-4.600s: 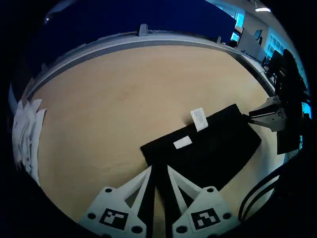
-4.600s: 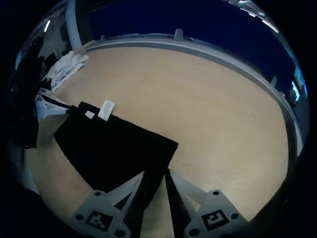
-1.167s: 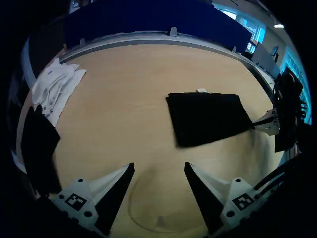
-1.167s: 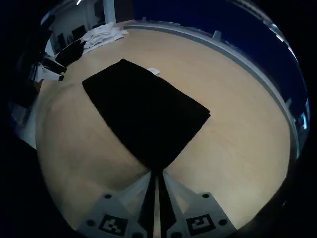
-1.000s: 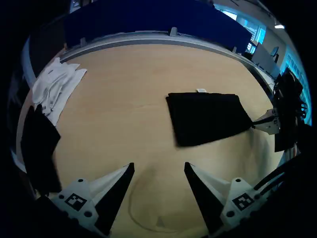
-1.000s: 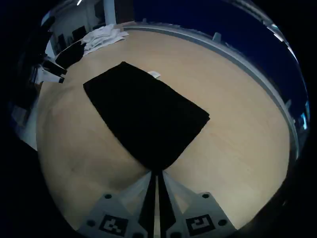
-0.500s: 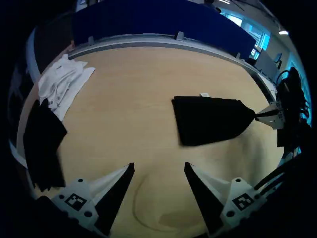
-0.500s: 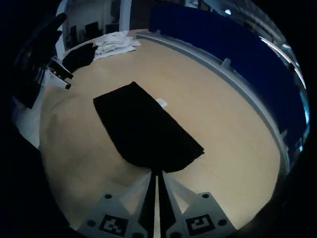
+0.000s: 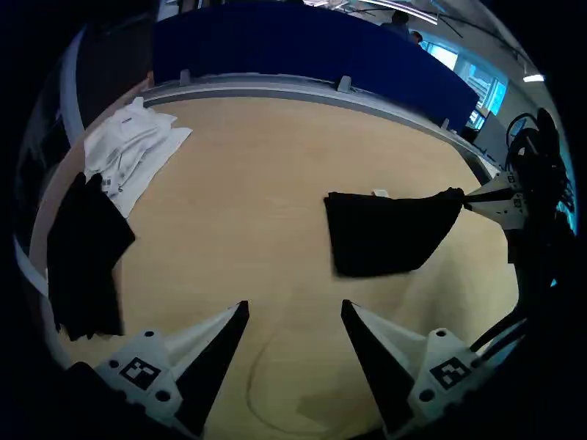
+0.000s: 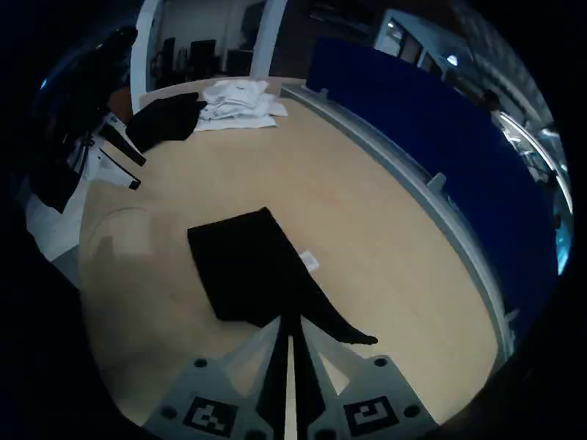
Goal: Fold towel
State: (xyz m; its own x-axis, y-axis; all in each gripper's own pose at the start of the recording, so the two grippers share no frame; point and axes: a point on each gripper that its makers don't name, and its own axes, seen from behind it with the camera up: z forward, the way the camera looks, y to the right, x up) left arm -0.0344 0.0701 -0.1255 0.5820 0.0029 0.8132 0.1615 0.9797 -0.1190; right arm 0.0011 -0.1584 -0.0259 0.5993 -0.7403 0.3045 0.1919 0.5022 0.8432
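your left gripper (image 9: 292,306) is open wide. its two fingers stand far apart and hold nothing, and you can see the bare wooden table (image 9: 242,220) between them. your right gripper (image 10: 290,323) is closed tight on one corner of the black towel (image 10: 246,275), with both fingers pressing on the cloth and almost no gap between them. the towel is folded into a dark block and sits on the table, out in front of the left gripper and a bit to its right, well apart from those open fingers. the pinched corner is pulled up and out toward the right gripper, so that end comes to a point, while the rest lies flat. in the right gripper view a thin dark strip of the towel trails off to the right, just past the fingers. a small white tag (image 10: 310,259) peeks out at the towel's far edge. far from the towel, near the other end of the table, there is a pile of white cloths (image 9: 132,150), and a black cloth (image 9: 84,257) lies just beside that pile — touching it or not, you cannot tell. a blue wall (image 9: 308,44) runs along the back edge of the table.
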